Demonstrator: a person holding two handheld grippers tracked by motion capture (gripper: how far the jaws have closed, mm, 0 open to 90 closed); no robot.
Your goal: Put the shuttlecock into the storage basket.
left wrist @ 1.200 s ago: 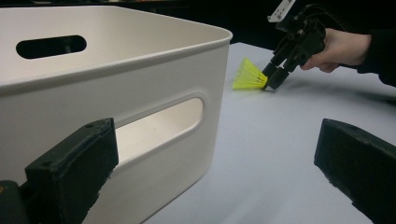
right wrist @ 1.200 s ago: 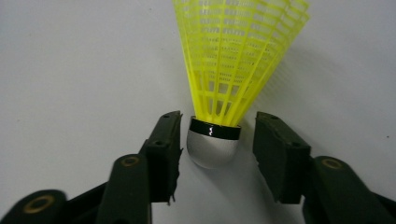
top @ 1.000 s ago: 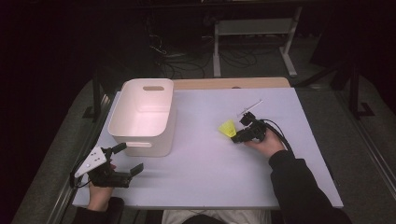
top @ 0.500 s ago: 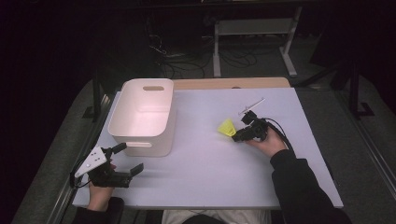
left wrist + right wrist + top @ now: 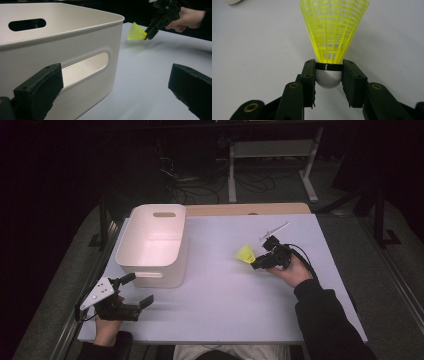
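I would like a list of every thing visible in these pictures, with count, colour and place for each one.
shuttlecock: one, yellow skirt with silver cap, clamped at the cap between the right gripper's jaws, above the table's right half.
bin: one, white, with handle slots, on the table's left half.
thin stick: one, pale, on the table beyond the right gripper; too small to identify.
table: one, light top.
metal stand: one, grey, on the floor behind the table.
left gripper: one, black, near left corner, jaws open.
right gripper: one, black, holding the shuttlecock.
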